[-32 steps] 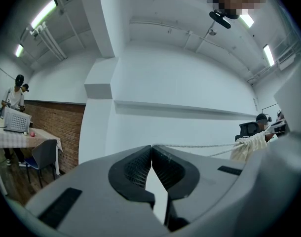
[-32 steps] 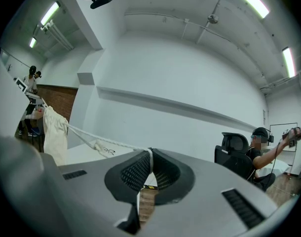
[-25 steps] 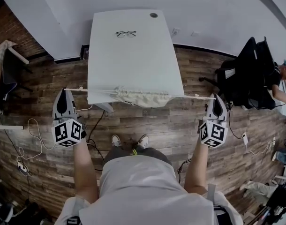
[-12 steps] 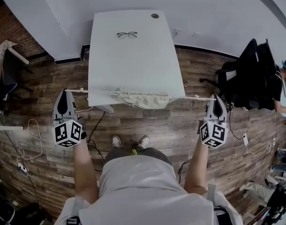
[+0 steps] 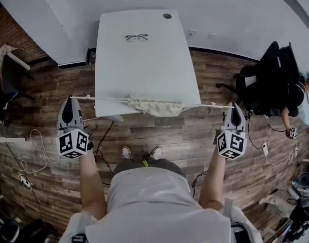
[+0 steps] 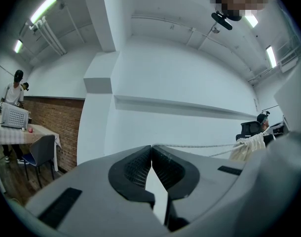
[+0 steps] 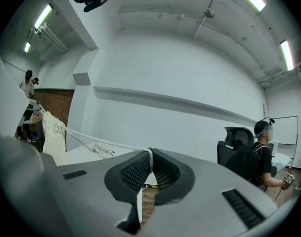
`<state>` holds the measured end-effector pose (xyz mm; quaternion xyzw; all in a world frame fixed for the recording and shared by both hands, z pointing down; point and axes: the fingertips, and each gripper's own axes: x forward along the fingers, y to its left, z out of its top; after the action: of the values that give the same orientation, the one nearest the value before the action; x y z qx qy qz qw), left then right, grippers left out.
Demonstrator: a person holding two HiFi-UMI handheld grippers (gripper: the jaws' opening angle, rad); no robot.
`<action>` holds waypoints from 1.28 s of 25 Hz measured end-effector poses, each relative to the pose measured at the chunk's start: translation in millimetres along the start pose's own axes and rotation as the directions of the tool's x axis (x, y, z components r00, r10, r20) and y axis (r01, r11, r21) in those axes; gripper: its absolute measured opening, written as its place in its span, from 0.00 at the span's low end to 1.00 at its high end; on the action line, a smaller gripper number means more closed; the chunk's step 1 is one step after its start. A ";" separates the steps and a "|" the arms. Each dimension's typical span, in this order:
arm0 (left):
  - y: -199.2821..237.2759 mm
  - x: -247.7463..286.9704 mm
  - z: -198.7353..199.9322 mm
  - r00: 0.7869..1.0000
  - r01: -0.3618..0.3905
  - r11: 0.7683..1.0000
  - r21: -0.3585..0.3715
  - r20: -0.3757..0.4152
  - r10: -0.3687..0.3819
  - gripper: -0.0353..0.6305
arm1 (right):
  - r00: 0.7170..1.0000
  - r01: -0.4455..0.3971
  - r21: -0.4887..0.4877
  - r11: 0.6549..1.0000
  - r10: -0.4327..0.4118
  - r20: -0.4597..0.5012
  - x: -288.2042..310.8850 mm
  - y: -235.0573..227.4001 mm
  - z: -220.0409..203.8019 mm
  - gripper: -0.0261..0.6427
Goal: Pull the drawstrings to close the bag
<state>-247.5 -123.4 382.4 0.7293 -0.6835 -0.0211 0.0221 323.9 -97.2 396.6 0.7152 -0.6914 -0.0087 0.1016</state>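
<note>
A cream cloth bag (image 5: 155,106) hangs bunched at the near edge of the white table (image 5: 144,65), held up by its two taut drawstrings. My left gripper (image 5: 70,98) is shut on the left drawstring (image 5: 101,99), far left of the bag. My right gripper (image 5: 234,106) is shut on the right drawstring (image 5: 207,105), far to the right. In the left gripper view the cord (image 6: 200,145) runs from the closed jaws to the bag (image 6: 249,148). In the right gripper view the cord (image 7: 98,143) leads left to the bag (image 7: 52,132).
A pair of glasses (image 5: 136,37) lies at the table's far end. A black office chair (image 5: 268,82) and a bending person (image 5: 299,92) are at the right. Cables (image 5: 35,148) trail over the wood floor at the left. My feet (image 5: 140,151) stand just short of the table.
The bag's mouth has gathered slightly narrower between the taut strings. Both grippers keep nearly the same places. The person at the right has bent lower.
</note>
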 end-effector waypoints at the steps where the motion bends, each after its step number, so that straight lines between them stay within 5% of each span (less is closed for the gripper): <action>1: 0.4 1.9 -1.8 1.000 -0.001 1.000 -0.005 -0.001 0.001 0.08 | 1.000 0.000 -0.001 1.000 0.000 -0.001 1.6 0.2 -0.7 0.09; 32: -18.3 36.3 15.2 0.998 0.054 0.998 0.031 0.036 -0.055 0.08 | 1.000 0.005 0.051 0.999 -0.006 0.005 34.9 -4.9 12.4 0.09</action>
<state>-227.9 -158.5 366.2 0.7475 -0.6638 -0.0248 -0.0019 328.4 -133.3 388.1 0.7195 -0.6897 0.0067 0.0813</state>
